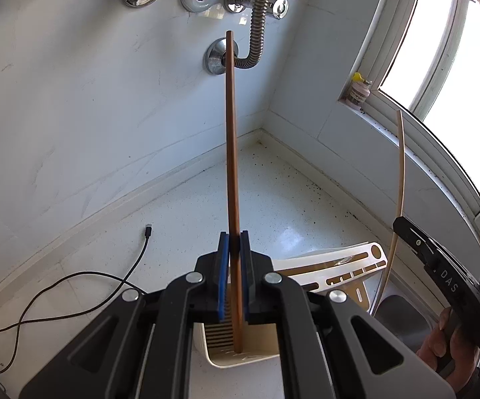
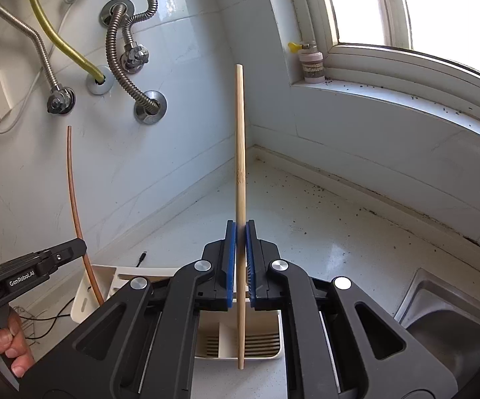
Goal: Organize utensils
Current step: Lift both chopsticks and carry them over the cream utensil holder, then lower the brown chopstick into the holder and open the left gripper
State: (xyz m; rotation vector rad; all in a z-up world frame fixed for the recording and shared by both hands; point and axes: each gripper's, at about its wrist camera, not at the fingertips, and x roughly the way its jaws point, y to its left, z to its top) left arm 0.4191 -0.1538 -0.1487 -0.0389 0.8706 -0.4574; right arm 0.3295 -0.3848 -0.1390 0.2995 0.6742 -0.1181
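Note:
My left gripper (image 1: pixel 234 239) is shut on a dark brown chopstick (image 1: pixel 231 139) that stands nearly upright. Its lower tip reaches into the slotted compartment of a white utensil holder (image 1: pixel 339 266) on the counter. My right gripper (image 2: pixel 240 229) is shut on a pale bamboo chopstick (image 2: pixel 240 153), also upright, with its lower end over the holder's (image 2: pixel 281 329) slotted floor. The right wrist view shows the left gripper (image 2: pixel 80 246) at the left with the brown chopstick (image 2: pixel 73 186). In the left wrist view the right gripper (image 1: pixel 401 224) holds the pale chopstick (image 1: pixel 401 166) at the right.
A steel sink (image 2: pixel 439 309) lies right of the holder. A black cable (image 1: pixel 106 286) runs over the counter at the left. Metal hoses and valves (image 2: pixel 116 43) hang on the tiled wall, with a small jar (image 2: pixel 311 63) on the window sill. A hand (image 2: pixel 10 342) grips the left tool.

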